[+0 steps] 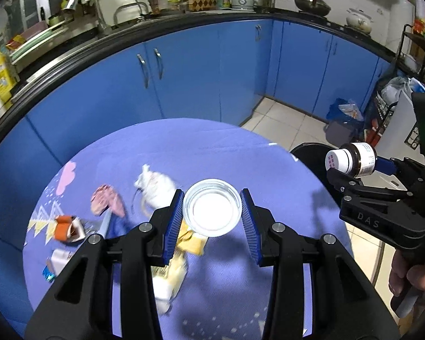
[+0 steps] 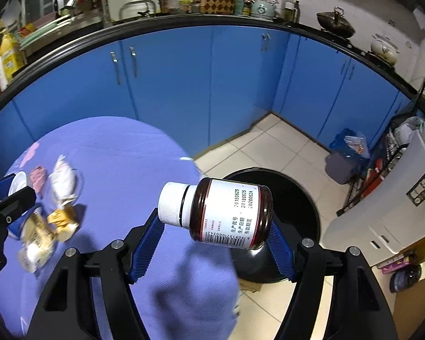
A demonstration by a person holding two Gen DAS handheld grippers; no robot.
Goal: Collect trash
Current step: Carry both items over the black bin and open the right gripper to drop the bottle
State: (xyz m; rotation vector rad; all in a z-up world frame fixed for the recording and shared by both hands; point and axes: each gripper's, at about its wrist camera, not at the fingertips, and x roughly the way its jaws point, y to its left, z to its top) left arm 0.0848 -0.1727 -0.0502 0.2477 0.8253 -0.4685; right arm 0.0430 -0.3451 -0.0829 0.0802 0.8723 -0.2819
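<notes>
My left gripper [image 1: 212, 212] is shut on a clear plastic cup [image 1: 212, 207], seen from its open end, above the purple-clothed table [image 1: 184, 147]. My right gripper [image 2: 216, 238] is shut on a brown pill bottle [image 2: 229, 212] with a white cap and label, held on its side over the table's right edge beside the black trash bin [image 2: 291, 189]. The bottle also shows in the left wrist view [image 1: 351, 160]. On the table lie a crumpled white tissue [image 1: 155, 187], a pink wrapper [image 1: 106, 202], yellow wrappers [image 1: 191, 240] and an orange-and-white carton [image 1: 68, 228].
Blue kitchen cabinets [image 1: 189, 70] curve behind the table under a cluttered black countertop. A blue bag over a grey bin [image 2: 345, 153] and a white appliance [image 2: 388, 221] stand on the tiled floor at the right. A small blue-edged packet [image 1: 52, 266] lies near the table's left edge.
</notes>
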